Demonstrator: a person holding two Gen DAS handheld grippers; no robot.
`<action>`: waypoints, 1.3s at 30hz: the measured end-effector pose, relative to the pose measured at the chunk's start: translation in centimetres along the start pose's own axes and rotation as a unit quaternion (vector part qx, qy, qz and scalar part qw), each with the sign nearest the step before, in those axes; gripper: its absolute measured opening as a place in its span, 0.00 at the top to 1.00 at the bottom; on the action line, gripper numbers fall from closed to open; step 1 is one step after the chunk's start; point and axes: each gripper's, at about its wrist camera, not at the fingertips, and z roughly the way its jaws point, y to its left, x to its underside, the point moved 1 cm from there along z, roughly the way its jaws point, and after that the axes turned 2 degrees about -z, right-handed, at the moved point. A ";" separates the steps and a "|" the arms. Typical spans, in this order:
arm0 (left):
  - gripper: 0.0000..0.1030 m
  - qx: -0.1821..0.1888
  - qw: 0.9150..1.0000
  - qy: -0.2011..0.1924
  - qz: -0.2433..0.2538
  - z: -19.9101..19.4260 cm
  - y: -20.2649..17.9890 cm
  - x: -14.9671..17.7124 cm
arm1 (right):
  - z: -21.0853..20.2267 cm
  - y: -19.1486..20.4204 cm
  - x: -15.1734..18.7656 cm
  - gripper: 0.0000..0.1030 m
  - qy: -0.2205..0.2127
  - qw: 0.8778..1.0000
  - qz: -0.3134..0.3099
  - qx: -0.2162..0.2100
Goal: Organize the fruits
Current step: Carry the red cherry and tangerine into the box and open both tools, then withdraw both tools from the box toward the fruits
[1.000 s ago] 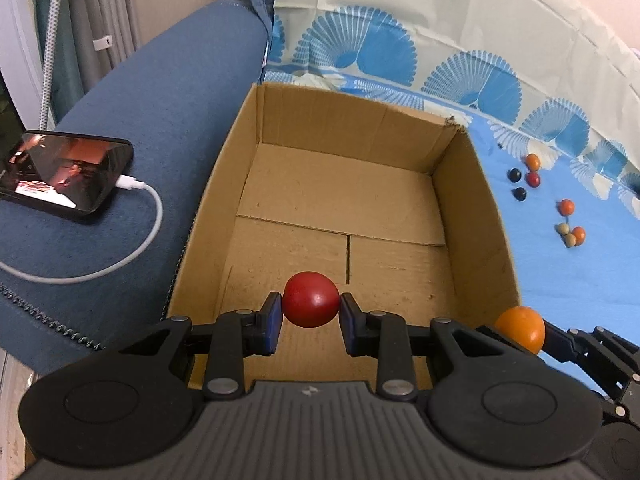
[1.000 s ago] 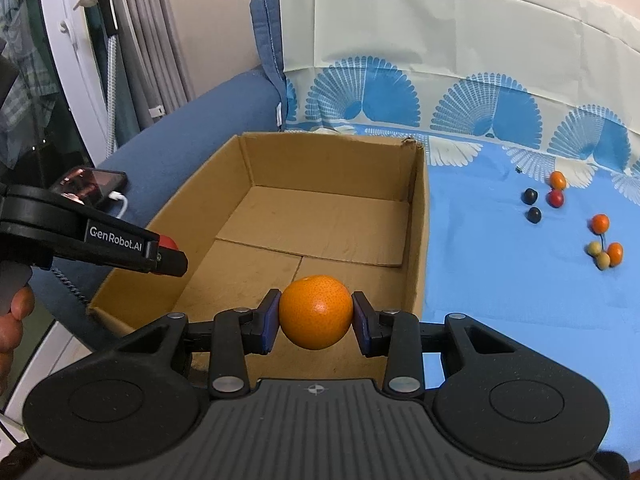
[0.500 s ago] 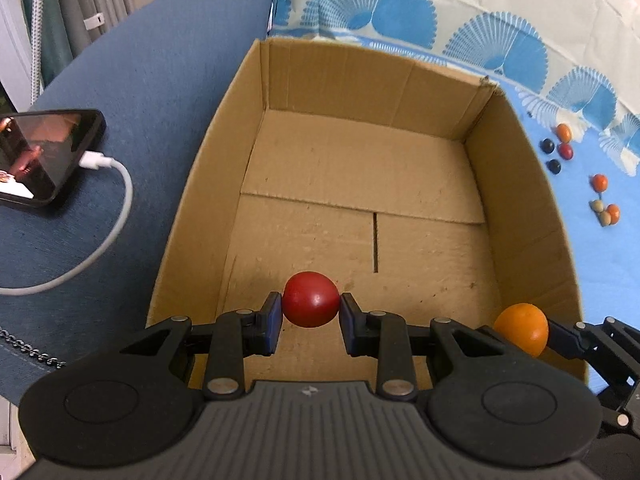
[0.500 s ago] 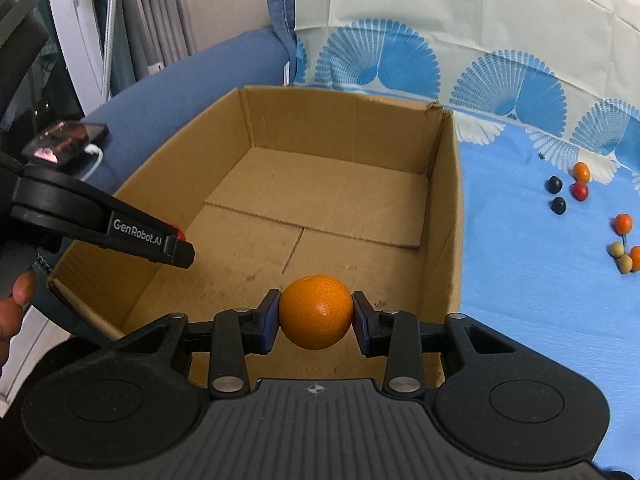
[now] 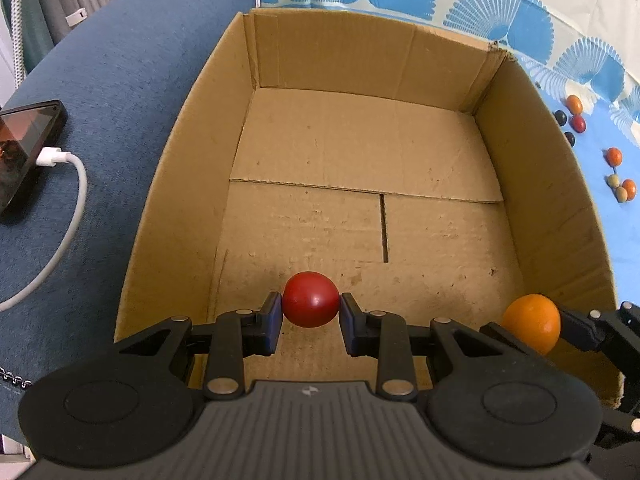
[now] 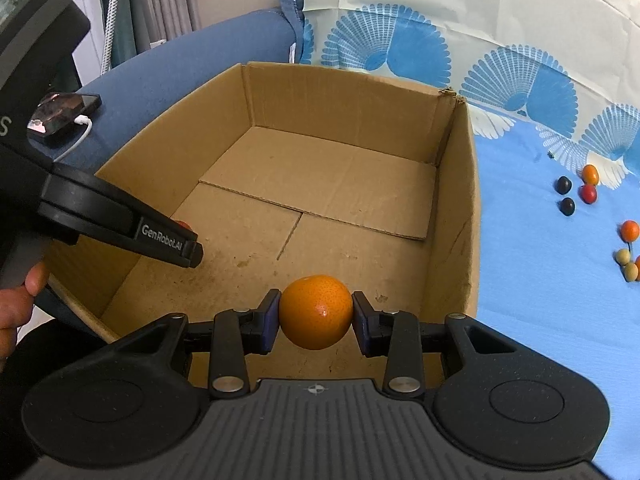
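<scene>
1. Grip first: the left gripper (image 5: 311, 314) is clamped on a red fruit (image 5: 311, 299) at lower centre of the left wrist view; the right gripper (image 6: 316, 320) is clamped on an orange (image 6: 316, 312) at lower centre of its own view.
2. Both fruits hang over the near end of the open cardboard box (image 5: 552, 208), inside its rim. The box floor looks bare; whether either fruit touches it cannot be told.
3. Step in hand, as I judge it: delivering two fruits into the box at once.
4. Next move calls for lowering each close to the floor, then opening the jaws gently so the round fruits do not roll or bounce.
5. Farther out, small fruits (image 6: 588, 192) lie scattered on the blue cloth (image 6: 528, 264) at right, not yet collected. A phone (image 5: 24, 152) on its cable sits at left.
</scene>
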 end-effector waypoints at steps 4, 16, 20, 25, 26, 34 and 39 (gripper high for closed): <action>0.56 0.011 1.000 -0.017 0.009 -0.2 -0.3 -0.1 | 0.2 -0.1 -0.4 0.61 -0.001 1.000 -0.007 -0.003; 0.00 0.020 0.994 -0.109 0.016 -8.0 -0.6 1.2 | -6.4 -0.9 -0.5 0.04 -0.037 0.999 -0.010 0.016; 0.00 0.011 0.994 -0.109 0.000 -10.6 0.0 3.5 | -9.8 -0.8 1.0 0.04 -0.045 0.997 0.048 0.040; 0.00 -0.001 0.993 -0.120 -0.020 -14.0 1.5 6.3 | -13.6 0.4 2.9 0.03 -0.081 0.993 0.075 0.052; 0.00 -0.001 0.992 -0.120 -0.025 -14.6 1.8 6.9 | -14.1 0.6 3.0 0.02 -0.082 0.993 0.069 0.050; 0.00 -0.002 0.989 -0.141 -0.037 -18.2 1.8 10.2 | -18.0 1.9 4.6 0.02 -0.111 0.991 0.060 0.047; 0.00 0.000 0.985 -0.166 -0.035 -20.4 1.1 11.4 | -20.1 2.3 5.5 0.01 -0.135 0.988 0.058 0.048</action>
